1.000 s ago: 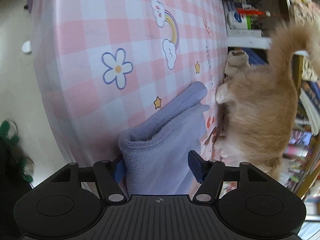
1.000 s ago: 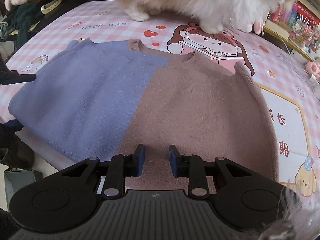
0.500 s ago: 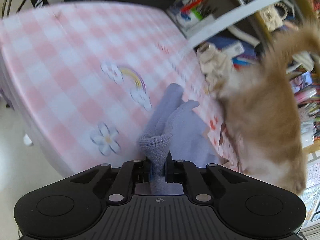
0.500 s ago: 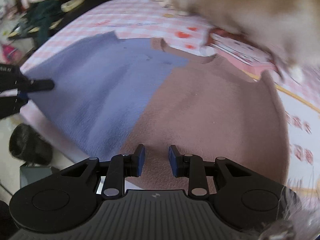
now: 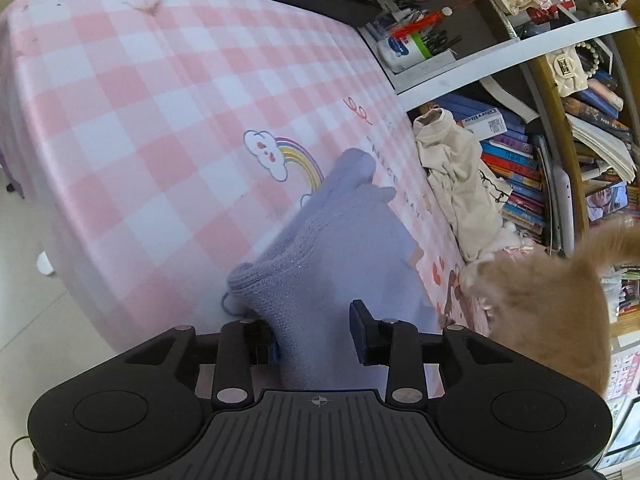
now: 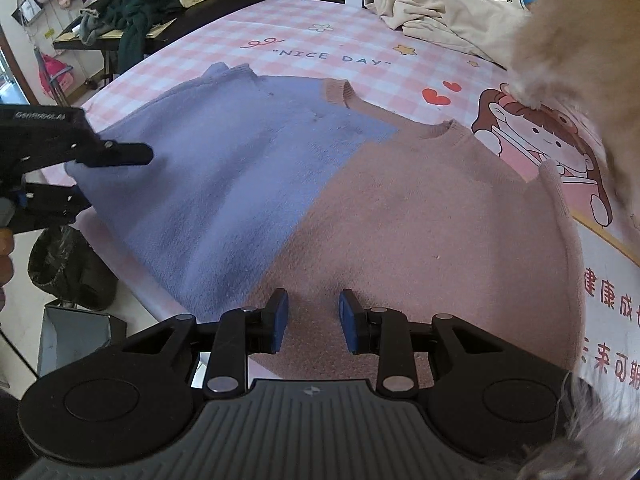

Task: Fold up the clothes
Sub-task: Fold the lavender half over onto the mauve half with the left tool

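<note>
Now left gripper [image 5: 316, 334]: jaws opening, lilac sweater edge [image 5: 320, 280] between them | right gripper [image 6: 312, 322]: narrow gap, nothing pinched, sweater's brown half [image 6: 420, 232] just beneath | cat [image 6: 580, 60] beyond right.

My left wrist camera sits close behind its fingers, tilted down along the purple end of the two-tone sweater [image 5: 340, 264] toward the bookshelf [image 5: 520, 160]. My right wrist camera looks more steeply down over the sweater's pink half [image 6: 420, 232], facing the far table edge. Both views share the sweater, the pink checked tablecloth [image 5: 160, 120], the cream garment [image 6: 440, 12] and the cat [image 5: 552, 300].
</note>
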A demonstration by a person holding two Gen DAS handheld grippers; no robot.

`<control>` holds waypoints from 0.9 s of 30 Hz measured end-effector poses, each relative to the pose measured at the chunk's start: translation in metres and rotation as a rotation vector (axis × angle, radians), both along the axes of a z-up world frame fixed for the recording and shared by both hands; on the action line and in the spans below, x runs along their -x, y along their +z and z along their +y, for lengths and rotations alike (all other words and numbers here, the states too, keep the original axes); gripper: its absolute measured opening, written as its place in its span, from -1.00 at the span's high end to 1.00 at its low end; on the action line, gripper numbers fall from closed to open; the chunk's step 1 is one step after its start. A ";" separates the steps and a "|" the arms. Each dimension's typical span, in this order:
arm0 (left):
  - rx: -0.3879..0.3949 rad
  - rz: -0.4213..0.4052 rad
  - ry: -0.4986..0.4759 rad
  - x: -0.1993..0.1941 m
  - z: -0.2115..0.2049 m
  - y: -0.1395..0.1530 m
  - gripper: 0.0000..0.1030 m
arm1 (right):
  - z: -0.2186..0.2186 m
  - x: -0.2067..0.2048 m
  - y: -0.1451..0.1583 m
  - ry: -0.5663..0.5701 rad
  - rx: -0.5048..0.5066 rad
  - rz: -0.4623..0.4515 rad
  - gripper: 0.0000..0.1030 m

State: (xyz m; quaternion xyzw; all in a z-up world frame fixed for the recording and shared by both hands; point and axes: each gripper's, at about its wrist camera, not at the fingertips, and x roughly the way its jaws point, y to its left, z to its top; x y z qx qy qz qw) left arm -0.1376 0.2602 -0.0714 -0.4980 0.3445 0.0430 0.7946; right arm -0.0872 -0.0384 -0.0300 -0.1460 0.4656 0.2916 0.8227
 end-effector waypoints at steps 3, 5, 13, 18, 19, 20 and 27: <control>-0.015 0.012 -0.001 -0.005 0.000 0.000 0.67 | -0.001 0.000 0.001 -0.001 -0.003 0.003 0.45; 0.001 0.018 0.003 -0.005 0.003 -0.003 0.74 | -0.003 0.000 0.002 -0.007 -0.013 0.007 0.46; 0.012 0.022 0.051 -0.002 0.012 -0.003 0.77 | -0.025 -0.015 0.015 -0.079 -0.030 -0.039 0.45; -0.028 0.022 0.047 -0.002 0.022 0.000 0.77 | -0.054 -0.024 0.013 -0.095 -0.033 -0.036 0.39; -0.035 0.022 0.046 -0.002 0.022 0.000 0.77 | -0.059 -0.026 0.012 -0.094 -0.035 -0.034 0.39; -0.051 0.023 0.044 -0.003 0.021 0.001 0.77 | -0.064 -0.027 0.011 -0.092 -0.039 -0.032 0.39; -0.195 0.031 0.070 -0.006 0.001 0.017 0.78 | -0.097 -0.048 0.014 -0.040 -0.076 -0.058 0.43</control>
